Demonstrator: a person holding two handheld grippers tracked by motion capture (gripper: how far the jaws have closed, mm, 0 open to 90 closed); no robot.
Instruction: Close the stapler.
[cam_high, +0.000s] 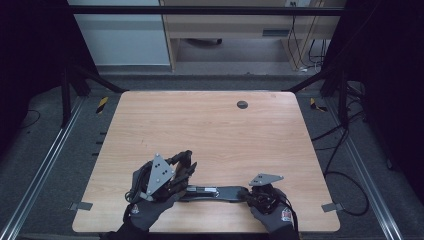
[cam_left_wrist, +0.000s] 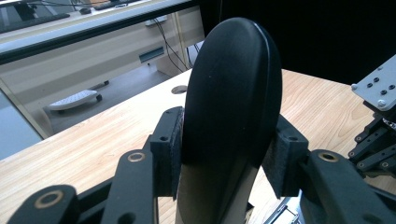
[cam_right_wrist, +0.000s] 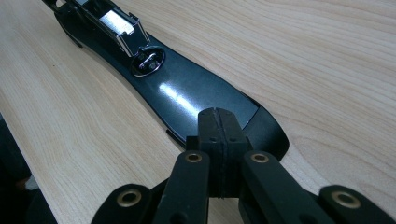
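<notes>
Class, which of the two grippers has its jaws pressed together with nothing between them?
The right gripper: its jaws meet flat above the stapler, while the left gripper clamps the stapler's arm.

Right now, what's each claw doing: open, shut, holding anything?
Left claw: shut on the rounded end of the black stapler.
Right claw: pads pressed together, resting on the stapler's other end; a grip can't be confirmed.
</notes>
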